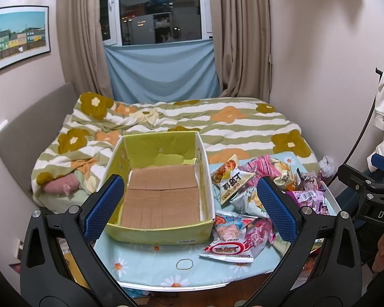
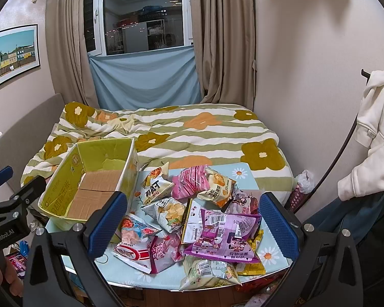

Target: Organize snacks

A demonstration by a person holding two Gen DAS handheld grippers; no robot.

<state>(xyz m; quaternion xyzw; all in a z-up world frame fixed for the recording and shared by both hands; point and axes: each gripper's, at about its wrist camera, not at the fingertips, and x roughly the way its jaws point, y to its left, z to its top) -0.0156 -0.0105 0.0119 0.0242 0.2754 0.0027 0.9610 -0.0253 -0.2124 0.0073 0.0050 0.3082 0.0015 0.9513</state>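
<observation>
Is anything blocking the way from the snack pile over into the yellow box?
Nothing visible does. The yellow box is open-topped and holds nothing, sitting right beside the snack pile on the table. Only its near side wall stands between them, so packets must be lifted over it.

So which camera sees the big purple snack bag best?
The right wrist view: the flat purple foil snack bag lies whole atop the pile, barcode up. In the left wrist view only its corner peeks out behind a blue finger pad.
</observation>
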